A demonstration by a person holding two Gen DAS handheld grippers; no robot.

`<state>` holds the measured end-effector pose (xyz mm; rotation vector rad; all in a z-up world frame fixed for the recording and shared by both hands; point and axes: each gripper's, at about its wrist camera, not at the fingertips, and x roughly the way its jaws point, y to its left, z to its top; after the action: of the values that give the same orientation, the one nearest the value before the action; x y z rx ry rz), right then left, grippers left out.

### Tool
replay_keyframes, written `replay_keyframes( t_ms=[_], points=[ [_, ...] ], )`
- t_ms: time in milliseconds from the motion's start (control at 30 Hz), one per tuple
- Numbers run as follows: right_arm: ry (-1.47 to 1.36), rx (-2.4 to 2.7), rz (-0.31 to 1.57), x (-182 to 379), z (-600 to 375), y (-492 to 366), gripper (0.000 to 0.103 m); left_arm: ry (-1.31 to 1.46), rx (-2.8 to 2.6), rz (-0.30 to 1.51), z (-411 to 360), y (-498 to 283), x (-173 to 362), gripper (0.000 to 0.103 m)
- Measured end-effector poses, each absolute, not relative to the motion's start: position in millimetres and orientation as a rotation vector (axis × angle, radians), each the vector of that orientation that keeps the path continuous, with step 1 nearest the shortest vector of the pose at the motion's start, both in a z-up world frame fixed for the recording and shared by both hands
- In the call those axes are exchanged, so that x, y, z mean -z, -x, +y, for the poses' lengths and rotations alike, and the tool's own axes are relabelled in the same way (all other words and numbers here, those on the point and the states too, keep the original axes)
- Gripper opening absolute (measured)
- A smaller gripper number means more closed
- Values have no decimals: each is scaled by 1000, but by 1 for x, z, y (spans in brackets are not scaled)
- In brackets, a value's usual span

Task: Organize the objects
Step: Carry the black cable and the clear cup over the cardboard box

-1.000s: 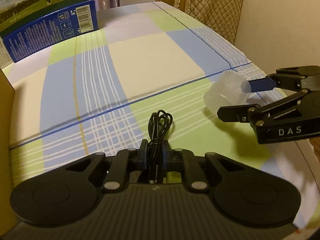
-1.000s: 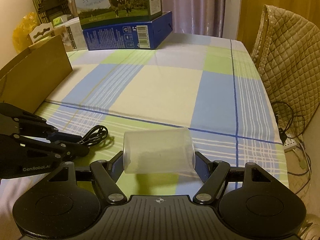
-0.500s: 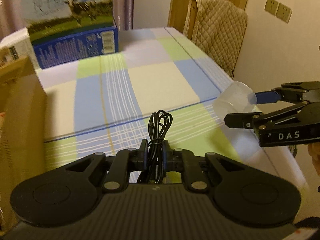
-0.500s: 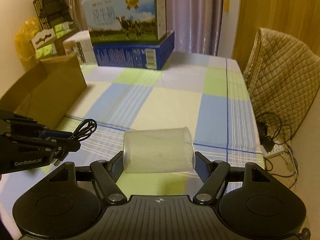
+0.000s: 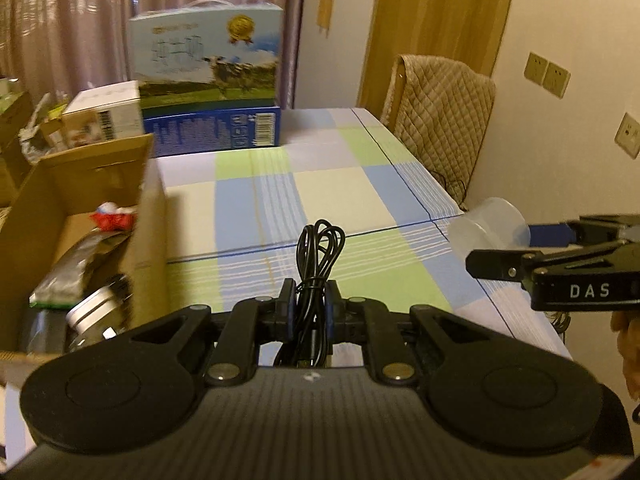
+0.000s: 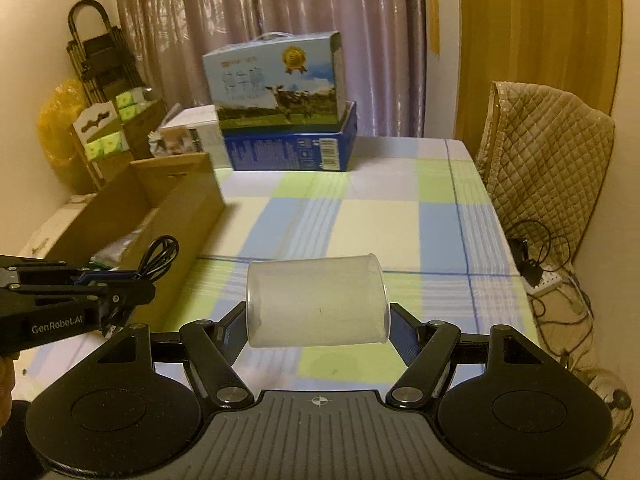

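The right claw (image 6: pixel 318 320) grips a frosted plastic cup (image 6: pixel 318 300) lying sideways above the checked worktop (image 6: pixel 380 220), while the left claw (image 6: pixel 136 292) clamps a coiled black cable (image 6: pixel 160 252) beside an open cardboard box (image 6: pixel 160 208).

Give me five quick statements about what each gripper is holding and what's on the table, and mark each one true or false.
1. The left gripper is shut on a coiled black cable. True.
2. The right gripper holds a blue mug. False: it grips a frosted plastic cup, lying sideways between the fingers.
3. The cardboard box stands empty. False: a silver can, a dark packet and a red wrapper lie inside.
4. A milk carton case sits on a blue box at the table's far end. True.
5. The tablecloth is plain white. False: it is checked blue, green and cream.
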<state>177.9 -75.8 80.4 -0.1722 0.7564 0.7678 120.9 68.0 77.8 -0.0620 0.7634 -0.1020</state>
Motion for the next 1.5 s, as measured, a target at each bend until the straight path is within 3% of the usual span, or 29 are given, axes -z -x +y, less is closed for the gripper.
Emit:
replay_keyframes(
  t_ms=[667,1500],
  points=[
    [222,-954,722,-89,3,-80,69,130,-94,704,160,-12,-112,11],
    [274,-1083,713,-83,82,-73,69,146,-184,697,237,-5,-120,11]
  ],
)
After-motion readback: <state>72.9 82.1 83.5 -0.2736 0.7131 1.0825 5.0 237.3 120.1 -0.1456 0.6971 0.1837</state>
